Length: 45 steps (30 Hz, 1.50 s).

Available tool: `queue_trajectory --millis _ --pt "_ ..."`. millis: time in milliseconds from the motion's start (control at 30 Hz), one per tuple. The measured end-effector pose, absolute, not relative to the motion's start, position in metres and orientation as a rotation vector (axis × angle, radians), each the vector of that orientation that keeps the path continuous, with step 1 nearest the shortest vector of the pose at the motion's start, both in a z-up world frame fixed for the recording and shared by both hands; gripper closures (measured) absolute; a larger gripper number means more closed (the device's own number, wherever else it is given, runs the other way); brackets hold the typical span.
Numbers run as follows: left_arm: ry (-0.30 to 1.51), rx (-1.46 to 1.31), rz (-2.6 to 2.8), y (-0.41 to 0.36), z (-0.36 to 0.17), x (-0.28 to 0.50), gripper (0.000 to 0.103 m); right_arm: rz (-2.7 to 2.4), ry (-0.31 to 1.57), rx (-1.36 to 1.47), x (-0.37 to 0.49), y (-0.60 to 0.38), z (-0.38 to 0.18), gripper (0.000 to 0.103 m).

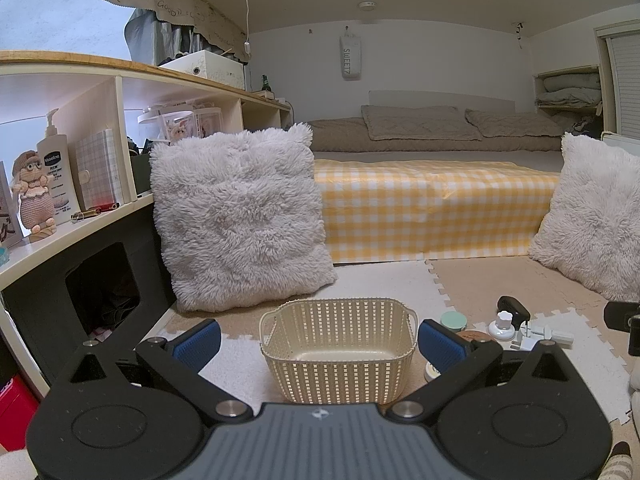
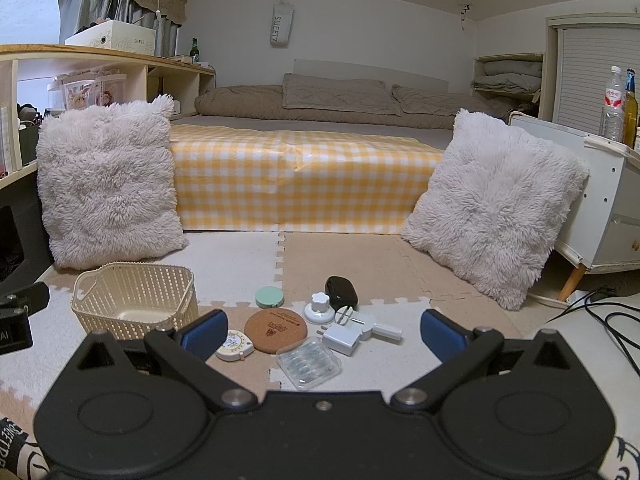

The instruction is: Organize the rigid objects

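Observation:
A cream woven plastic basket (image 1: 338, 350) sits empty on the foam floor mat, between the fingers of my open left gripper (image 1: 320, 340); it also shows in the right wrist view (image 2: 134, 300). My open right gripper (image 2: 323, 332) hovers over a cluster of small objects: a cork coaster (image 2: 275, 329), a yellow tape measure (image 2: 234, 346), a clear plastic case (image 2: 309, 363), a white charger plug (image 2: 340, 338), a white adapter (image 2: 376, 328), a white knob (image 2: 319, 307), a black case (image 2: 341, 290) and a mint round tin (image 2: 269, 297). Both grippers hold nothing.
Two fluffy white cushions (image 2: 110, 184) (image 2: 494, 204) lean at either side of a low bed with a yellow checked cover (image 2: 300, 184). A shelf unit (image 1: 72, 152) stands at the left, a white cabinet (image 2: 600, 200) at the right, with cables (image 2: 612, 320) on the floor.

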<state>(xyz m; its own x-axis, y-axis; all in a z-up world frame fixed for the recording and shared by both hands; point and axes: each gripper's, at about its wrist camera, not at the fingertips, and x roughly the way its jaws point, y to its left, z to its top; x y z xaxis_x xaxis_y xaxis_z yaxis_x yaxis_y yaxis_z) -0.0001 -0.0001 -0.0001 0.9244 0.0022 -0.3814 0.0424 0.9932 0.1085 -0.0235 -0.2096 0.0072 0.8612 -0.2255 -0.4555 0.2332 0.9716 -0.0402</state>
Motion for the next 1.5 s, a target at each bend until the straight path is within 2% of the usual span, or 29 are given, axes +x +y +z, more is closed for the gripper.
queue_trajectory --millis 1500 --pt "0.399 0.118 -0.034 -0.005 0.007 0.012 0.000 -0.234 0.447 0.053 -0.024 -0.216 0.016 0.000"
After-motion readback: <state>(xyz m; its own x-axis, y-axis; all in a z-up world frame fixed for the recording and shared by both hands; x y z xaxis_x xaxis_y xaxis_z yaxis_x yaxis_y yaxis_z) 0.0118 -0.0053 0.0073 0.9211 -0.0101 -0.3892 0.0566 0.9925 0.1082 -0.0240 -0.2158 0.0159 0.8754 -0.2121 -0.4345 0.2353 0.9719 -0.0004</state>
